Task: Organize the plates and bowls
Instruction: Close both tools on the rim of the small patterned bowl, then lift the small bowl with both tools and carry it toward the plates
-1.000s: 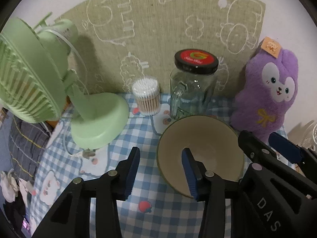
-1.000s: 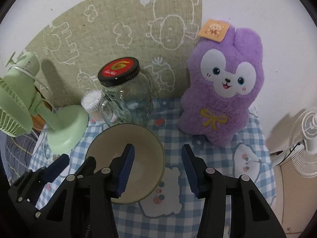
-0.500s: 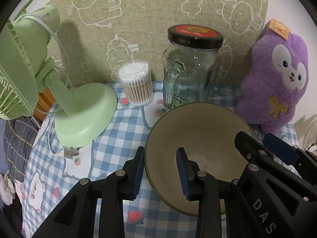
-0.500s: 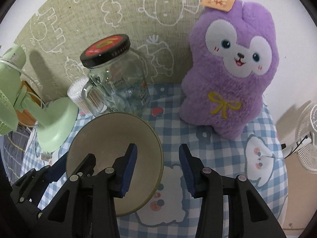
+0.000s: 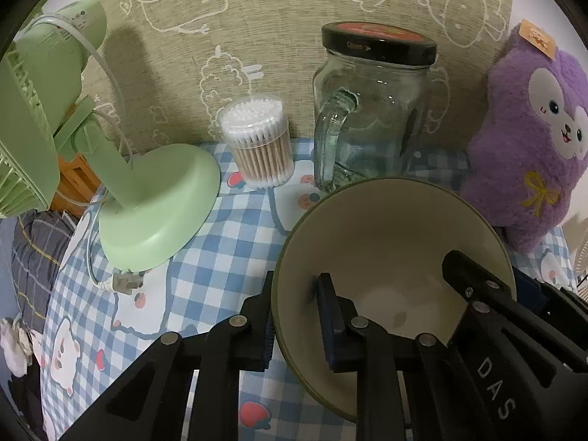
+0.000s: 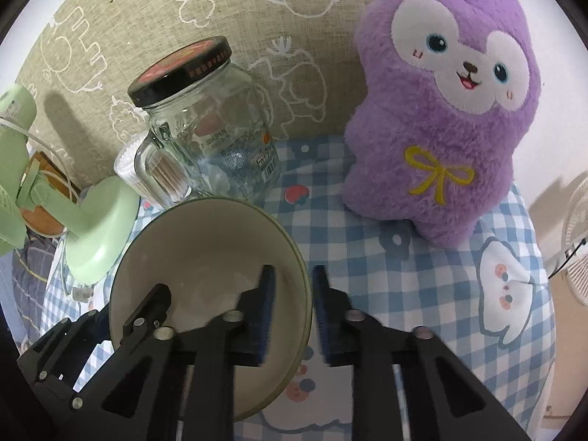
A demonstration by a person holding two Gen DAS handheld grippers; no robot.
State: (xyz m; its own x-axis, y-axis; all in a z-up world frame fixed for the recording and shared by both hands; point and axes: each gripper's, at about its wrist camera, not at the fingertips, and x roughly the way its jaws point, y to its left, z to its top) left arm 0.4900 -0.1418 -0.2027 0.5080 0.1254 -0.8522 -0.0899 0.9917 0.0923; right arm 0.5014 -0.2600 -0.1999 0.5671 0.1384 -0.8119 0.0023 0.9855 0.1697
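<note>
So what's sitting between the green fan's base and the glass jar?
A clear tub of cotton swabs stands between the fan base and the jar, clearest in the left wrist view.

A home: plush toy (image 6: 441,110), desk fan (image 5: 73,147), gingham tablecloth (image 6: 386,275)

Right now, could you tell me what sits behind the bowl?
Directly behind the bowl stands a lidded glass jar, with a cotton swab tub beside it. The bowl's rim hides the jar's base.
</note>
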